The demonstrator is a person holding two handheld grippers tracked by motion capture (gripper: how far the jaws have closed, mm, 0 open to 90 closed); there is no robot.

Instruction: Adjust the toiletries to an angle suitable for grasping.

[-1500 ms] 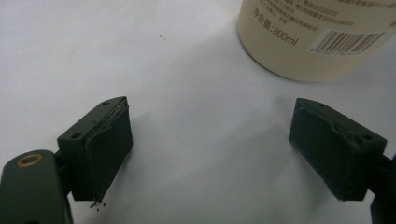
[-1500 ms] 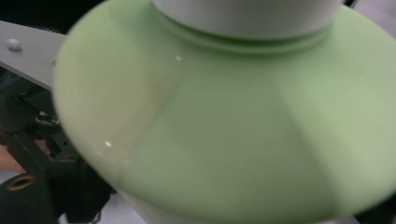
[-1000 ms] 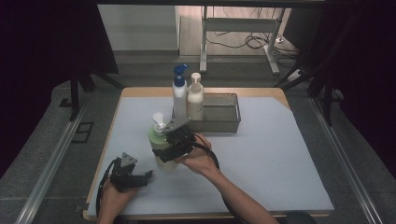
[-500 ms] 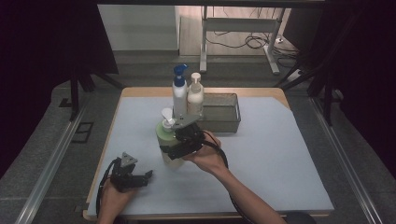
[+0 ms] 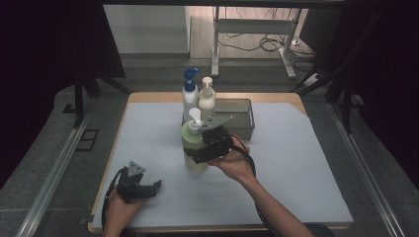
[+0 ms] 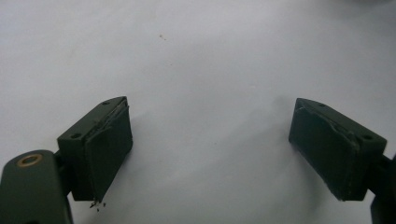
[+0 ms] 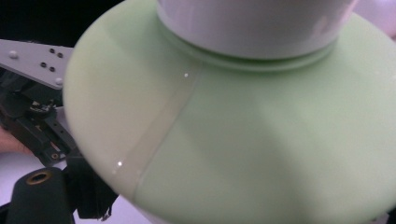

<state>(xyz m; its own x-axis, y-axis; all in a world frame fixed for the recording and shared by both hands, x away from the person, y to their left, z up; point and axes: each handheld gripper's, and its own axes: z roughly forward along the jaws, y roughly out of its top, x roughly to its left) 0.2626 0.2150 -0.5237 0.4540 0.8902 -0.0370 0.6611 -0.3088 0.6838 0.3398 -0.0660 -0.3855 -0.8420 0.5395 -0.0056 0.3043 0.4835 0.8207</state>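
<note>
A right gripper (image 5: 200, 148) clamps its jaws wide around a stiff, smooth, likely heavy green pump bottle (image 5: 192, 140) mid-worktop, gripping the body; the left gripper (image 5: 148, 187) rests open, empty.

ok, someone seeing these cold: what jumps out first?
The pale green pump bottle at the middle of the white mat, with the right gripper clamped around its body; in the right gripper view its green shoulder looms right up against the camera. Behind it, two more pump bottles, one blue-capped and one cream, stand by a grey bin. The left gripper rests at the near left, jaws wide apart over bare mat.
</note>
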